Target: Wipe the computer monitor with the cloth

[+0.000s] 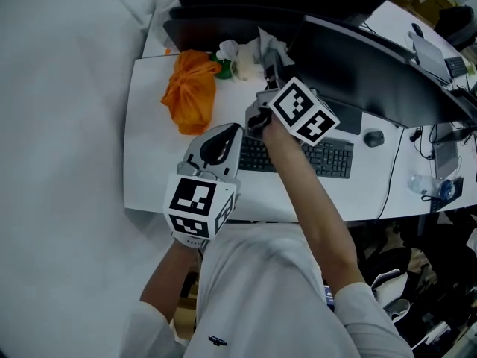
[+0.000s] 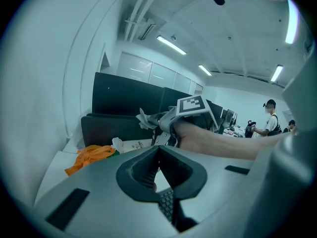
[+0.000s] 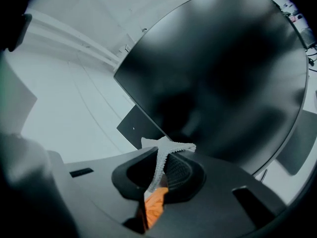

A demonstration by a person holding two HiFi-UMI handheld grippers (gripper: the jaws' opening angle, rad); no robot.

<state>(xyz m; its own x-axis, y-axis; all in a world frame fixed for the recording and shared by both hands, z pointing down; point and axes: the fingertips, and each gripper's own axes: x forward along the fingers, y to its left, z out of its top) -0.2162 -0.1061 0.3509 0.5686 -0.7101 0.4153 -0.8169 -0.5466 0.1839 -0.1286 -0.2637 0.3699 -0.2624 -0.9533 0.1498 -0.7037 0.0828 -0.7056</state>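
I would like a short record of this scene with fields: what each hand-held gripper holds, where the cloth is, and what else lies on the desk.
right hand-held gripper: shut on the cloth
left hand-held gripper: shut, empty, near the keyboard
cloth position: in front of the monitor; contact cannot be told
desk: orange bag, mouse

No readable text, labels, numbers; print on white box (image 2: 134, 144) illegible.
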